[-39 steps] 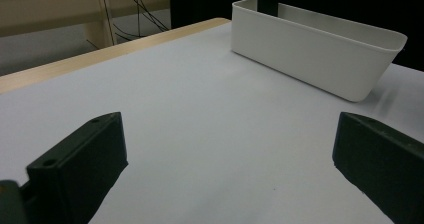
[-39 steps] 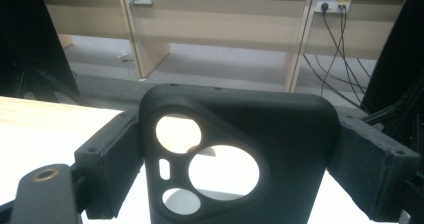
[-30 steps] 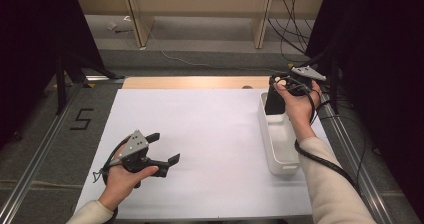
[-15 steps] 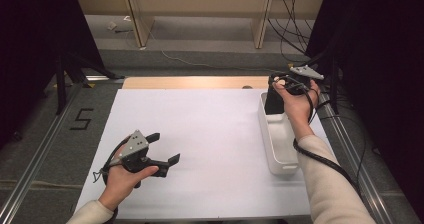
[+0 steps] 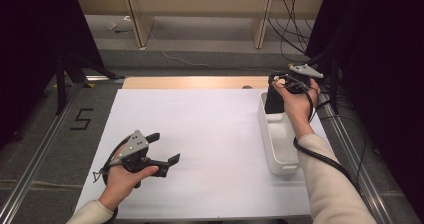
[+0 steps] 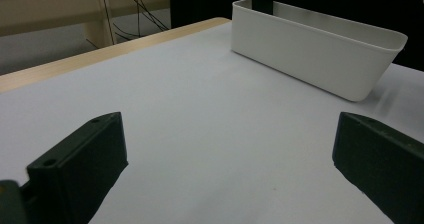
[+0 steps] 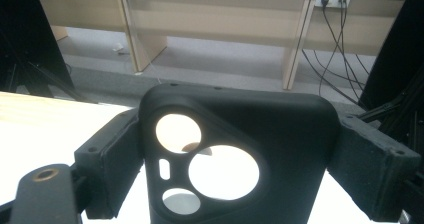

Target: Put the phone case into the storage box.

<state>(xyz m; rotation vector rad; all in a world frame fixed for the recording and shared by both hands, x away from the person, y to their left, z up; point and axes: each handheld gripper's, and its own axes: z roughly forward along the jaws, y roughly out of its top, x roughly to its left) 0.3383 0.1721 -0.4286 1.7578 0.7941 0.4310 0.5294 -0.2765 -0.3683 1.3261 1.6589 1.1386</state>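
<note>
Two hand-held grippers over a white-covered table, one empty and one gripping a phone case.

Nearest the person, the left gripper [image 5: 162,149] hovers just above the smooth white table covering [image 5: 200,134] at its near left, jaws spread wide with nothing between them; its own view looks across bare white surface toward the long white plastic bin [image 6: 320,49]. That bin lies lengthwise along the table's right side. At its far end the right gripper [image 5: 274,91] is closed on a black soft phone case with round camera cut-outs [image 7: 235,159], one jaw pressing each side, held upright over the bin's far end [image 5: 267,116]. Beyond lie a wooden strip and cables.
</note>
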